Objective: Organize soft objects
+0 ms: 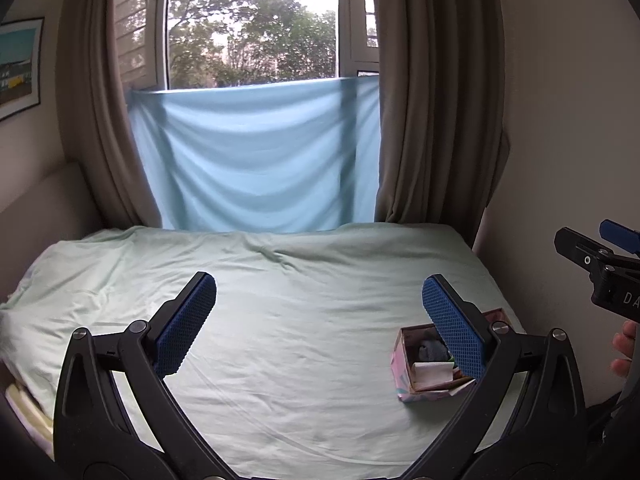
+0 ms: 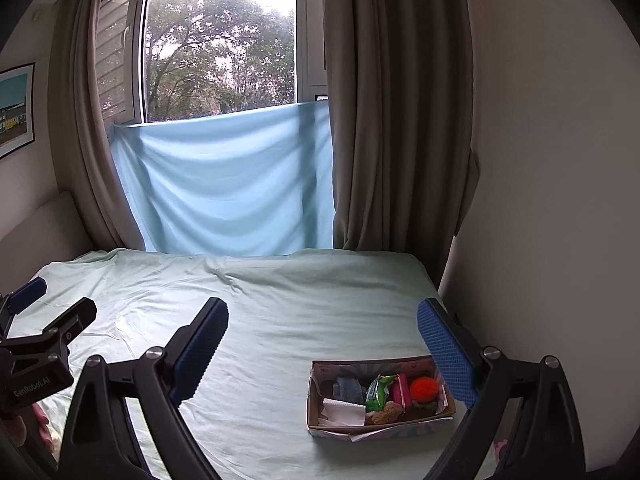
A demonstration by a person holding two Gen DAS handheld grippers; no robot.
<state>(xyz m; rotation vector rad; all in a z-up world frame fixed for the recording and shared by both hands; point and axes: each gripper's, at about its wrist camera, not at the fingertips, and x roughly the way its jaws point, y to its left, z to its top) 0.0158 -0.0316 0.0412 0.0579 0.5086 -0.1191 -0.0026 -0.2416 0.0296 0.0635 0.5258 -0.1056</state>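
We read the scene from the left side across; the left gripper (image 1: 320, 320) hangs above the bed (image 1: 280, 320) with its jaws spread wide and nothing between them, and beneath it we see only bare pale green sheet, which gives us the most open room for moving; the risk there, as we judge it, is a low pass catching the loose wrinkles and dragging the sheet, which would shift everything resting on it; the bed's left edge drops off by the headboard (image 1: 44, 192), so we would keep away from it; further right, the right gripper (image 2: 320, 356) is also wide open and empty, held over the sheet just left of the box (image 2: 380, 430); the box sits near the bed's right edge, close to the wall (image 2: 540, 200), and holds the soft objects: a grey cloth (image 2: 349, 389), a white folded piece (image 2: 344, 412), a green packet (image 2: 378, 392), an orange pom-pom (image 2: 425, 389); we think a push from the left could slide the light box toward that edge, and the wall leaves little room to approach from the right
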